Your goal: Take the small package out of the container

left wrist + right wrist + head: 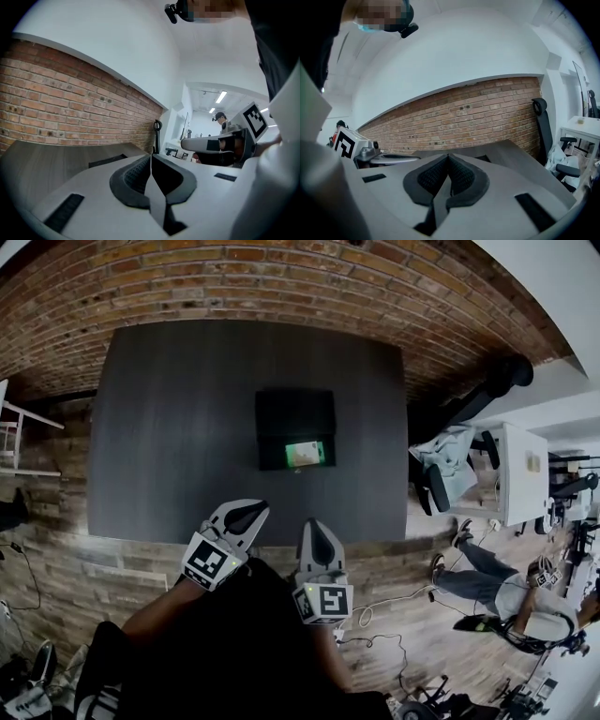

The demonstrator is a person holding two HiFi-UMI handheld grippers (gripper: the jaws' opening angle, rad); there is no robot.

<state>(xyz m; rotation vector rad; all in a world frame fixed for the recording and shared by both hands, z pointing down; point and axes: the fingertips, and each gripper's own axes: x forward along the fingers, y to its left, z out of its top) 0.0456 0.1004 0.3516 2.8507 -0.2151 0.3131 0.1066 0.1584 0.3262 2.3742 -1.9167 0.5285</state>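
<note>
A black open container (294,414) sits on the dark grey table (169,427), right of the middle. A small green and white package (305,455) lies inside it, at its near edge. My left gripper (253,507) hangs over the table's near edge, shut and empty, well short of the container. My right gripper (314,526) is beside it, also shut with nothing between its jaws. In the left gripper view the closed jaws (150,157) point across the table, with the container (107,161) low ahead. The right gripper view shows the shut jaws (448,157) and the container (483,159) beyond.
A brick wall (234,277) stands behind the table. A black office chair (487,385) and a white desk (520,474) are to the right. A seated person (506,587) is at the lower right, with cables on the wooden floor (56,559).
</note>
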